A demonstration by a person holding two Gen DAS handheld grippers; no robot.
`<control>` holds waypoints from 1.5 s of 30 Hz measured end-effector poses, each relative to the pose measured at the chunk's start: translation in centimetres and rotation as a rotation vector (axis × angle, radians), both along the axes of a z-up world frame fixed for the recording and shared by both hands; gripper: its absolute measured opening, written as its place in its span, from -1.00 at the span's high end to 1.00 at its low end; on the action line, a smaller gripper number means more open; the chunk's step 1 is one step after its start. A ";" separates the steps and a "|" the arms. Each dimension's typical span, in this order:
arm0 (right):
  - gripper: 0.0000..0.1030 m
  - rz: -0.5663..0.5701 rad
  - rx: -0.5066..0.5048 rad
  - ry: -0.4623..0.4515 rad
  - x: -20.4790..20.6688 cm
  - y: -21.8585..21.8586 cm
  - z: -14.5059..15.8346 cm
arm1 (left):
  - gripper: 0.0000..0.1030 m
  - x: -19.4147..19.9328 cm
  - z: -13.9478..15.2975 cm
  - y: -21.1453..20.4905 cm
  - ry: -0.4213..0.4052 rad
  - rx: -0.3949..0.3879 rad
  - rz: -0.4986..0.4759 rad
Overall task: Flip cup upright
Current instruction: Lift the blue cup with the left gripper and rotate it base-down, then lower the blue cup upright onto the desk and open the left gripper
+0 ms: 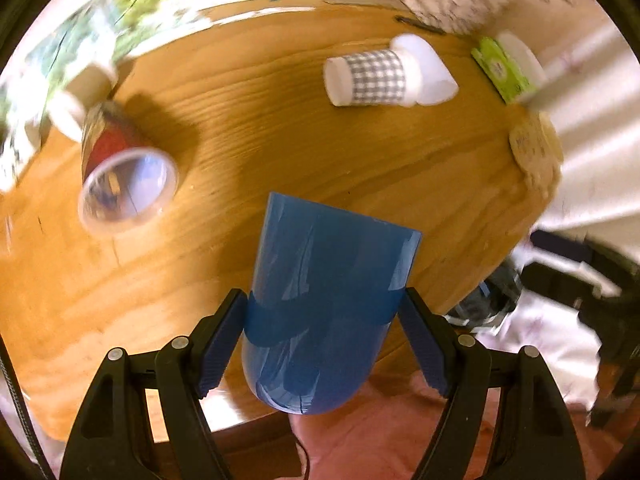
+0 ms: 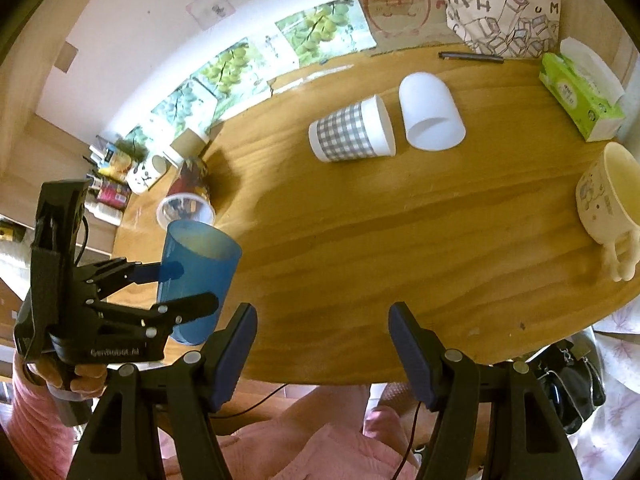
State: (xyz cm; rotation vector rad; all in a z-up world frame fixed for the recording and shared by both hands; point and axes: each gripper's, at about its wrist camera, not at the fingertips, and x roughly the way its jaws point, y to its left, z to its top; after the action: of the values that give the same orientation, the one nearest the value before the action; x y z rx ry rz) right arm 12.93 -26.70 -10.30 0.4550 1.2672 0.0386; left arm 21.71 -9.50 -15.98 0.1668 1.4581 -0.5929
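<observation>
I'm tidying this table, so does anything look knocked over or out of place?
Yes. The checked cup, the white cup and the clear cup lie on their sides. The left gripper holds the blue cup mouth up.

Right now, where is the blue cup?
The blue cup is gripped between the left gripper's fingers, mouth up, at the near left edge of the wooden table, just in front of the clear plastic cup lying on its side.

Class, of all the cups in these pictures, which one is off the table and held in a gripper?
The translucent blue plastic cup, clamped by the left gripper; the other cups lie or stand on the table.
</observation>
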 end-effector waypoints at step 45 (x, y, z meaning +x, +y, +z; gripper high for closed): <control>-0.34 0.013 -0.008 0.100 5.4 1.4 -3.5 | -0.53 2.8 -5.0 3.9 0.055 -0.118 0.414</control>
State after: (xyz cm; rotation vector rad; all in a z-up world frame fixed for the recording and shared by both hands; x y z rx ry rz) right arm 18.32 -25.32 -13.84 0.4459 1.3686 0.0215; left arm 24.47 -5.58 -21.02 -0.2419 1.4517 -0.3447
